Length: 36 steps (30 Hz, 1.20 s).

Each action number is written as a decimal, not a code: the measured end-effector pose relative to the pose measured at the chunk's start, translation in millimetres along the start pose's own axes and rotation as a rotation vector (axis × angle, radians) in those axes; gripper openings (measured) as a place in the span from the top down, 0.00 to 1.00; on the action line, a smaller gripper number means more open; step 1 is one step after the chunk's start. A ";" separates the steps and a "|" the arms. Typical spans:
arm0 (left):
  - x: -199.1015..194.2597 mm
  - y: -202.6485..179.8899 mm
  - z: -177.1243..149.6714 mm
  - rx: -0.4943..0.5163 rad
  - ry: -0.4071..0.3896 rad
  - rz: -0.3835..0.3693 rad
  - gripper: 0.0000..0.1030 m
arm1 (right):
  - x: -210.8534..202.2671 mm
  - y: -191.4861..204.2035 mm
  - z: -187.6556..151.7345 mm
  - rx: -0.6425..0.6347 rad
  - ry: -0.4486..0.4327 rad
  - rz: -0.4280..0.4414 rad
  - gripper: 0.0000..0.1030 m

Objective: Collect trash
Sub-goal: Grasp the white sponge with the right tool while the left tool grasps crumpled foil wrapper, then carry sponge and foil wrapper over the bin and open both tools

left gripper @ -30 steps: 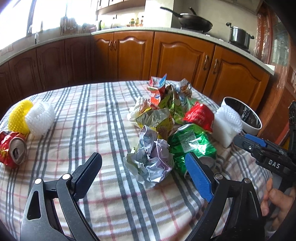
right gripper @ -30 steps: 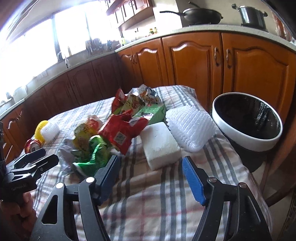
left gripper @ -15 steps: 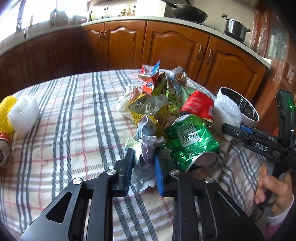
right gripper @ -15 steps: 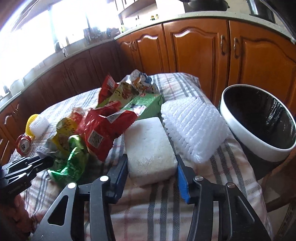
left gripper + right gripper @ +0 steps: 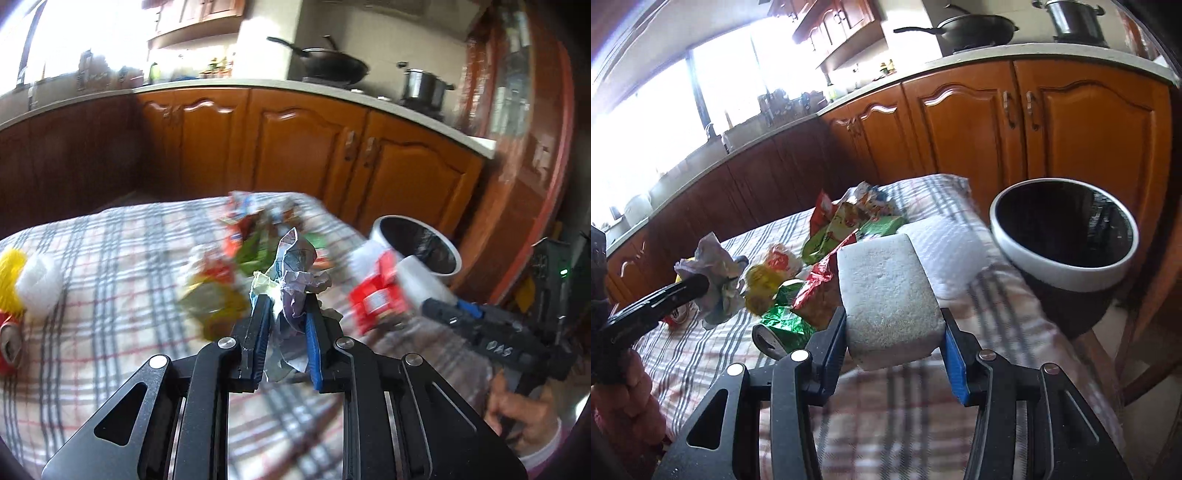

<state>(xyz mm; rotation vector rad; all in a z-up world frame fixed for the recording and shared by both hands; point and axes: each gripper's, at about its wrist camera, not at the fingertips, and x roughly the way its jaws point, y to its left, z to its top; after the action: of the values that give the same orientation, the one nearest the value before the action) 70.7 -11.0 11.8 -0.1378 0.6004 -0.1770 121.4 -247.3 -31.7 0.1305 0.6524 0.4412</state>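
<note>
My left gripper is shut on a crumpled grey-white paper ball and holds it above the checked tablecloth; the ball also shows in the right wrist view. My right gripper is shut on a white foam block, lifted off the cloth. A black bin with a white rim stands just right of the table; it also shows in the left wrist view. A pile of snack wrappers and a green crushed can lie on the table.
A white ribbed foam sheet lies by the bin. A yellow and a white foam net and a red can lie at the left table edge. Wooden cabinets stand behind.
Both grippers have lifted: the left raised the paper ball off the table, the right closed on the foam block and raised it. The views are blurred by motion.
</note>
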 end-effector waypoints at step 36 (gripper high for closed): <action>185.5 -176.4 80.2 0.172 0.199 -0.226 0.83 | 8.5 -178.0 75.3 0.159 -0.022 -0.250 0.52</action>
<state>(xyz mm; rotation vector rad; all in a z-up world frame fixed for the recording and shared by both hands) 244.9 -215.0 7.3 -0.0208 0.7641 -0.4638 236.7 -402.3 -22.0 0.2020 0.6726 0.1469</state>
